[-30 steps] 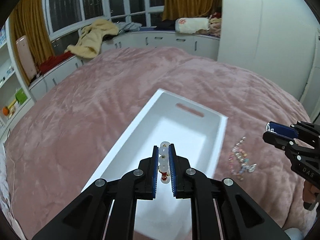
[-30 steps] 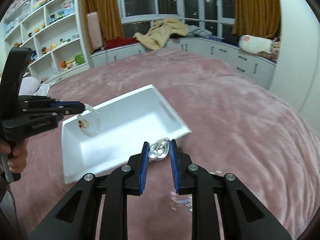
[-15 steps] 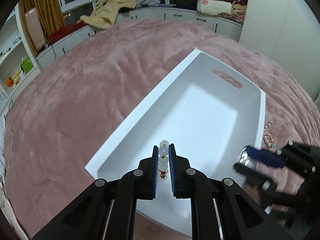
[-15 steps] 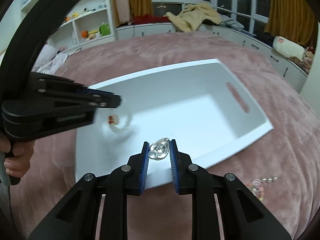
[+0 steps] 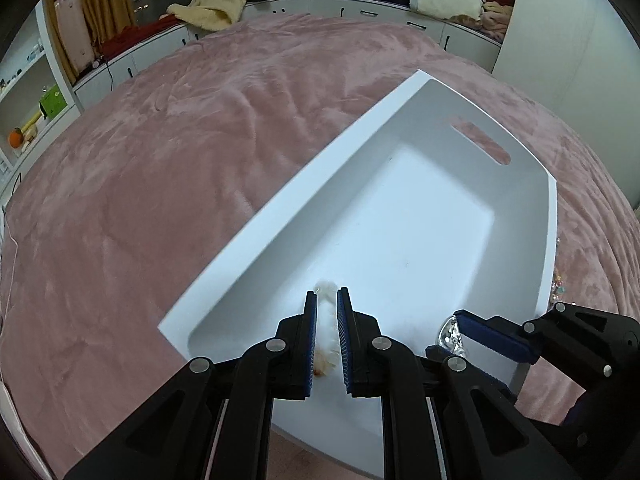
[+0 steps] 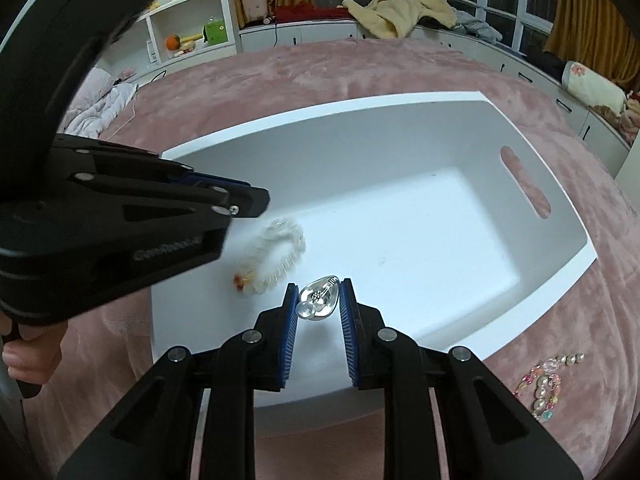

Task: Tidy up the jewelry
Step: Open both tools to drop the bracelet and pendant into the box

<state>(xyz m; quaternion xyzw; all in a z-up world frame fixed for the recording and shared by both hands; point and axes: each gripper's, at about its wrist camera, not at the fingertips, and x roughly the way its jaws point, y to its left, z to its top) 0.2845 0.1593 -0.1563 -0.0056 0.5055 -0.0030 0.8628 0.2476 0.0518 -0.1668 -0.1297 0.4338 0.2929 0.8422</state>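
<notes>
A white tray lies on the pink bed. My left gripper hangs over its near end with the jaws opening. The white bead bracelet is blurred just below the fingertips, at the tray floor and free of the pads. My right gripper is low over the tray beside it. Its jaws are opening, and a silver teardrop-shaped piece still spans the gap between the blue pads.
Loose pastel bead jewelry lies on the pink blanket just right of the tray. A person's hand grips the left gripper's handle. Shelves, cabinets and piled clothes ring the bed.
Both grippers came down into the tray, the right one crossing over from the bed. The bracelet slipped out of the left pads toward the tray floor. The silver piece stays between the right pads.
</notes>
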